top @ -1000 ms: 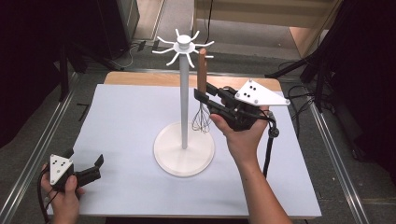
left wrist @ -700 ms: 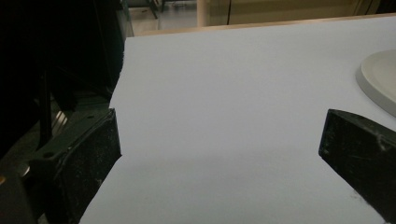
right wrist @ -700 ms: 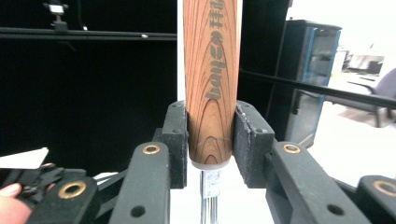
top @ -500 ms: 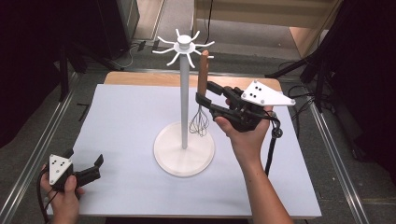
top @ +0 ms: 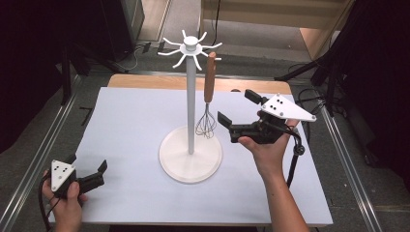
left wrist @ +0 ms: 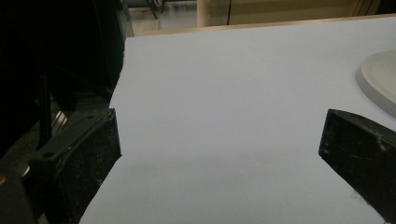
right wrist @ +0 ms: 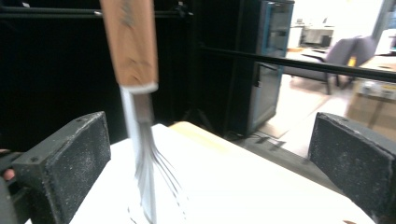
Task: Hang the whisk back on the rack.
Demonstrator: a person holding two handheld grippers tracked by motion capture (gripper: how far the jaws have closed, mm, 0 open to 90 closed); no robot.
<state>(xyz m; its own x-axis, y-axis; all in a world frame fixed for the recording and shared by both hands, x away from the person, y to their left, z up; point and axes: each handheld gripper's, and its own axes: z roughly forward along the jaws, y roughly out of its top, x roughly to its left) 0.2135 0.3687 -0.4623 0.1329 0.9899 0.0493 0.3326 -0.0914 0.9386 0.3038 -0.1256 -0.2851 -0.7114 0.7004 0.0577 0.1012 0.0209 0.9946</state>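
Note:
A whisk [top: 209,79] with a wooden handle hangs from a hook of the white stand [top: 191,101], its wires just above the round base. My right gripper [top: 237,106] is just right of the whisk, and its jaws have just been opening. They stand wide apart and touch nothing. In the right gripper view the whisk [right wrist: 133,46] hangs blurred ahead of the right gripper [right wrist: 210,158], nearer the left jaw and free of both pads. My left gripper [top: 87,163] rests open at the table's near left corner. In its own view the left gripper [left wrist: 219,154] is empty.
The stand's base [left wrist: 380,79] sits mid-table on a white mat [top: 135,121]. Several other hooks ring the stand's top [top: 191,47]. Metal rails run along both sides of the table, with dark equipment beyond them.
The right gripper's jaws have opened off the whisk and the hand has drawn back to the right and slightly down. The whisk now hangs alone. The left gripper stayed put.

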